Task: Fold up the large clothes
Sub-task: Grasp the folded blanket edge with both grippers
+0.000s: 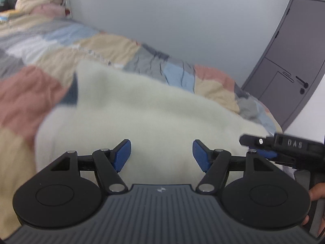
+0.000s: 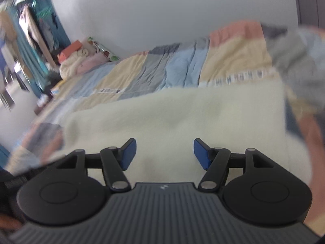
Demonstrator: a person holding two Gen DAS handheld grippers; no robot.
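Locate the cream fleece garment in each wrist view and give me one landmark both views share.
Left wrist: the cream fleece garment fills the centre, ahead of the open left gripper.
Right wrist: it spans the middle, ahead of the open right gripper.
Shared landmark: the patchwork quilt beneath it.

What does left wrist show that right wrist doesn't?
Only left wrist: a dark grey door and the right gripper entering from the side.
Only right wrist: teal curtains and cluttered furniture at the room's far end.
Both: each view's own gripper open, left gripper, over the cream garment on the patchwork quilt, pillows piled by the wall.
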